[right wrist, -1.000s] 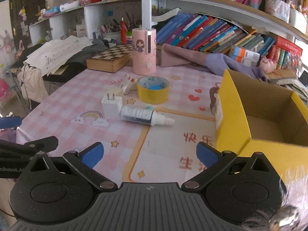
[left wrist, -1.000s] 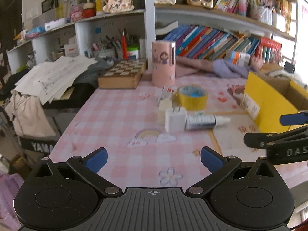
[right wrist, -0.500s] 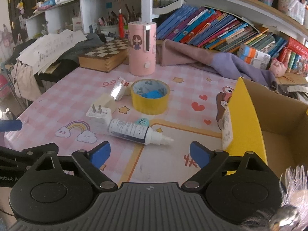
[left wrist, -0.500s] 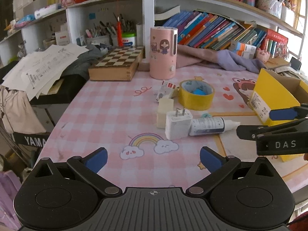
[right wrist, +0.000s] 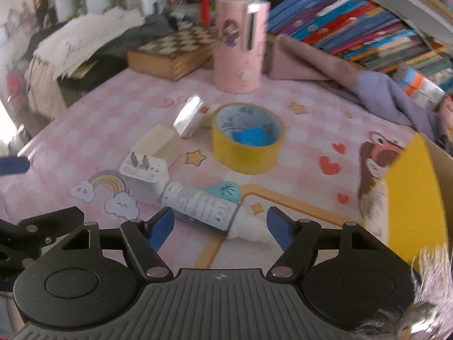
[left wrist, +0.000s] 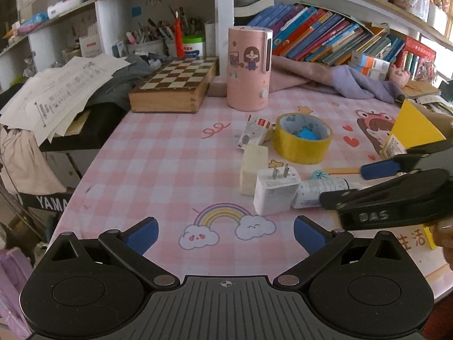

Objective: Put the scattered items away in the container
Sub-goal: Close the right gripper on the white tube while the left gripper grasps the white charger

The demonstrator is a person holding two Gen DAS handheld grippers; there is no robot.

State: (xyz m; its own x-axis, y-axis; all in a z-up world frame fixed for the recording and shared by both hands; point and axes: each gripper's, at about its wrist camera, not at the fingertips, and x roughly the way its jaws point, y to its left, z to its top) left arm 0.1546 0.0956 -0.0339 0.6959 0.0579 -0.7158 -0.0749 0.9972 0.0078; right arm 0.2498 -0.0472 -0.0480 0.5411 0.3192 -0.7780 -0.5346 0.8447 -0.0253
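Right wrist view: your right gripper [right wrist: 219, 225] closing around little white bottle [right wrist: 202, 206] lying on table, pads not squeezing yet. Left gripper [left wrist: 225, 231] wide open, holding nothing. Plug [right wrist: 144, 177], tape roll [right wrist: 246, 138], small packs not put away yet. Yellow box [right wrist: 410, 198] waits at right. Almost all tidying left.

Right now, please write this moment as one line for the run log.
phase: reach | right gripper: closing around glue bottle, pads not touching | left gripper: open, empty | yellow box: nothing visible inside
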